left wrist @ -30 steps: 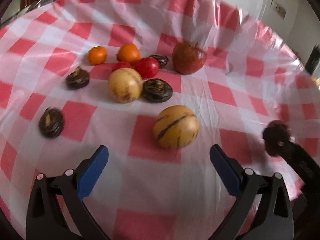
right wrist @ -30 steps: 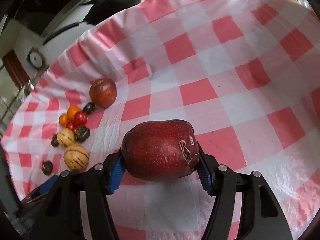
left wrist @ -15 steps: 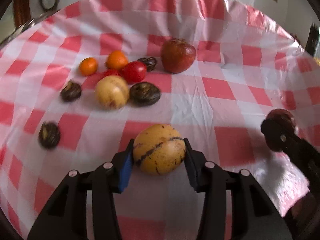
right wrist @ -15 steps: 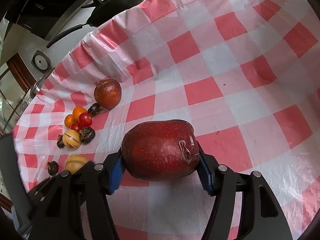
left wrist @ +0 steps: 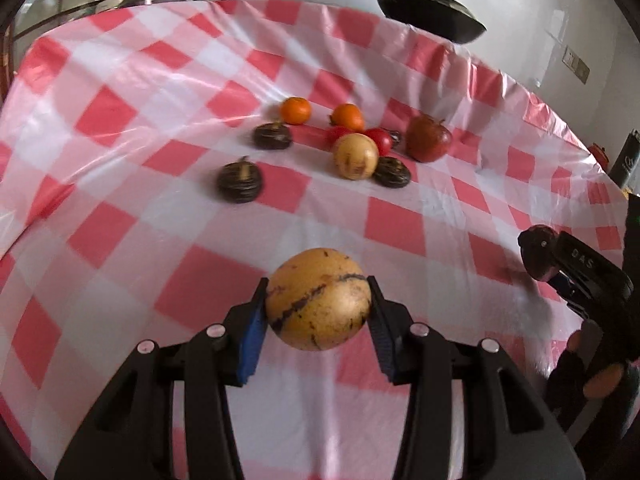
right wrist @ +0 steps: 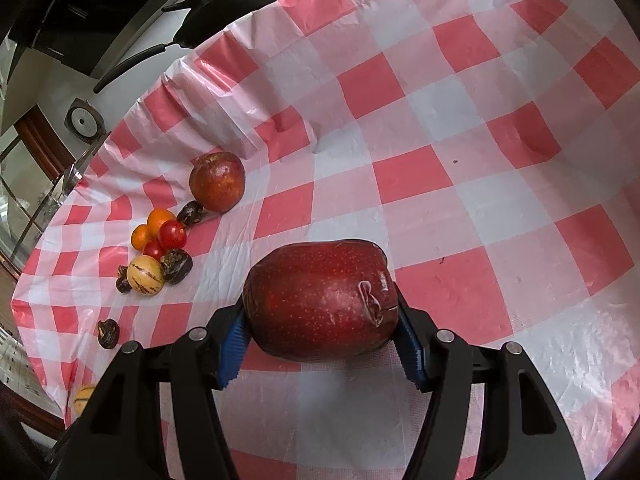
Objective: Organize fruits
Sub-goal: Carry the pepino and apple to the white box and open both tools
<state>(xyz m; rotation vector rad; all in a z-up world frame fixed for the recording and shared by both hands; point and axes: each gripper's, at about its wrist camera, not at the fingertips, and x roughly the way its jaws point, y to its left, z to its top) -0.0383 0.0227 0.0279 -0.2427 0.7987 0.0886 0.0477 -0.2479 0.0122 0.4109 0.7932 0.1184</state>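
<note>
Your left gripper point(left wrist: 318, 312) pinches the round melon point(left wrist: 319, 298), right gripper point(right wrist: 320, 340) the apple point(right wrist: 323, 300); loosen either and the fruit rolls away.

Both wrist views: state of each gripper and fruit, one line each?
left gripper: shut on striped yellow melon, lifted
right gripper: shut on wrapped red apple
second red apple: upright on tablecloth
smaller yellow melon: resting among fruit cluster
</note>
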